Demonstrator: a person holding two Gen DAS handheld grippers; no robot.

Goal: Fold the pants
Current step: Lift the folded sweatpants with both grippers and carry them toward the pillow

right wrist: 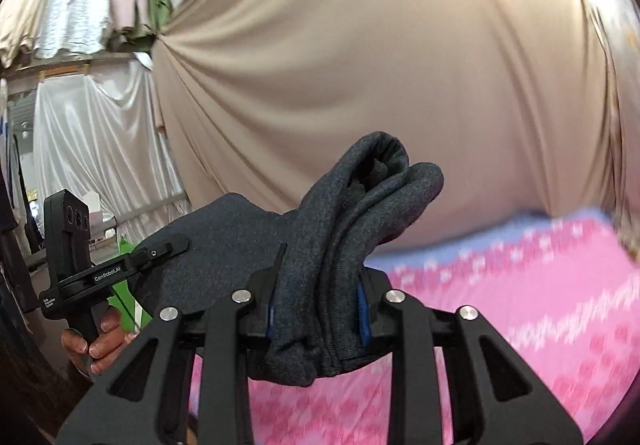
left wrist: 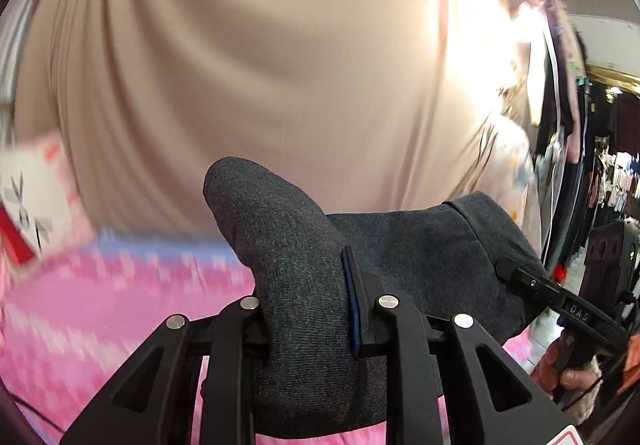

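Observation:
The dark grey pants (left wrist: 420, 245) hang in the air, stretched between both grippers above a pink patterned sheet (left wrist: 100, 305). My left gripper (left wrist: 304, 285) is shut on a bunched fold of the fabric, which bulges up past its blue pad. In the right wrist view, my right gripper (right wrist: 320, 285) is shut on a thick gathered roll of the pants (right wrist: 224, 245). Each view shows the other gripper clamping the far end: the right gripper (left wrist: 504, 267) at the right edge, the left gripper (right wrist: 184, 243) at the left, held by a hand (right wrist: 100, 341).
A large beige curtain (left wrist: 260, 65) fills the background close behind the pants. The pink sheet (right wrist: 500, 325) lies below with a blue border. White draped cloth (right wrist: 92, 133) and hanging clothes (right wrist: 80, 9) stand at the left; dark clothing racks (left wrist: 568, 165) at the right.

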